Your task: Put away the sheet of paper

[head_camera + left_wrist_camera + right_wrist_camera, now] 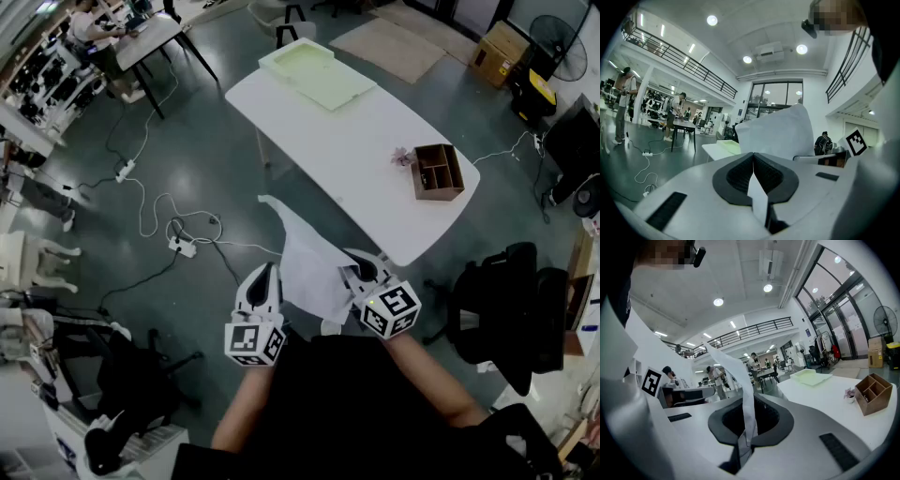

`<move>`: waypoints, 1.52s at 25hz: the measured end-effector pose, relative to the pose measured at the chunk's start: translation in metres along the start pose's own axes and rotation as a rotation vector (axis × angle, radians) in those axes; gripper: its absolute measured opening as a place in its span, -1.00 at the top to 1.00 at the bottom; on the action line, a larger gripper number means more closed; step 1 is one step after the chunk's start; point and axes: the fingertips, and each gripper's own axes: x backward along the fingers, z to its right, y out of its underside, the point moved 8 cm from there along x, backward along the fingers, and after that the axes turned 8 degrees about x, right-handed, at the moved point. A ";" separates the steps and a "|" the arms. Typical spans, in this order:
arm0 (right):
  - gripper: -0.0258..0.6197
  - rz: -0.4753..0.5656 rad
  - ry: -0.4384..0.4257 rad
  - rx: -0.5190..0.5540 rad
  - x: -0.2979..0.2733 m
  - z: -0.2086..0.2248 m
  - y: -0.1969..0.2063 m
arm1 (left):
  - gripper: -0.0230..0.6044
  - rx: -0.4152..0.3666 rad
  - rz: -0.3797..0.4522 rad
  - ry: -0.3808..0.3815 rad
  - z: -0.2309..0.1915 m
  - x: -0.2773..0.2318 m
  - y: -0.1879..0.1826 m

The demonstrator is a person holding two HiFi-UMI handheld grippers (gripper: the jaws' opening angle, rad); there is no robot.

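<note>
Here, the left gripper [263,277] has its jaws pressed together on one edge of the sheet of paper [306,255], a thin white strip showing pinched between the dark pads in the left gripper view [753,158]. The sheet hangs in the air between the two grippers, over the grey floor [202,173] just in front of the near edge of the white table [375,178]. Its long axis runs away from the person, and its far corner points forward and to the left in the head view; ahead of the jaws it bows upward rather than lying flat. The right gripper [367,273] is likewise closed tight on the opposite edge, the paper [738,380] rising in a curl from between its pads [748,404]. Further right on the table stand a small pink flower [402,157] and, just beside it, a wooden organiser [437,172]; a pale green tray [314,73] lies at the table's far end.
</note>
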 end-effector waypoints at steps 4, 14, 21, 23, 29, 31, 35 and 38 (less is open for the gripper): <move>0.92 0.008 0.002 -0.014 -0.005 -0.004 0.006 | 0.91 -0.028 -0.018 0.005 -0.002 0.004 0.000; 0.92 0.007 -0.041 -0.103 -0.045 0.000 0.008 | 0.91 0.023 0.001 -0.059 -0.034 -0.007 -0.006; 0.92 -0.021 -0.025 -0.111 -0.099 0.019 0.002 | 0.91 0.034 0.007 -0.049 -0.076 -0.053 -0.021; 0.92 -0.029 -0.017 -0.116 -0.120 0.026 -0.001 | 0.91 0.037 0.005 -0.038 -0.094 -0.072 -0.028; 0.92 -0.067 -0.004 -0.099 -0.204 0.060 -0.018 | 0.91 0.067 0.010 -0.028 -0.158 -0.138 -0.055; 0.92 -0.076 0.003 -0.109 -0.237 0.069 -0.025 | 0.91 0.079 0.007 -0.026 -0.182 -0.159 -0.066; 0.92 -0.079 0.010 -0.132 -0.298 0.081 -0.046 | 0.91 0.084 0.007 -0.016 -0.226 -0.194 -0.098; 0.92 -0.093 0.025 -0.135 -0.342 0.085 -0.061 | 0.91 0.092 0.003 -0.014 -0.264 -0.215 -0.121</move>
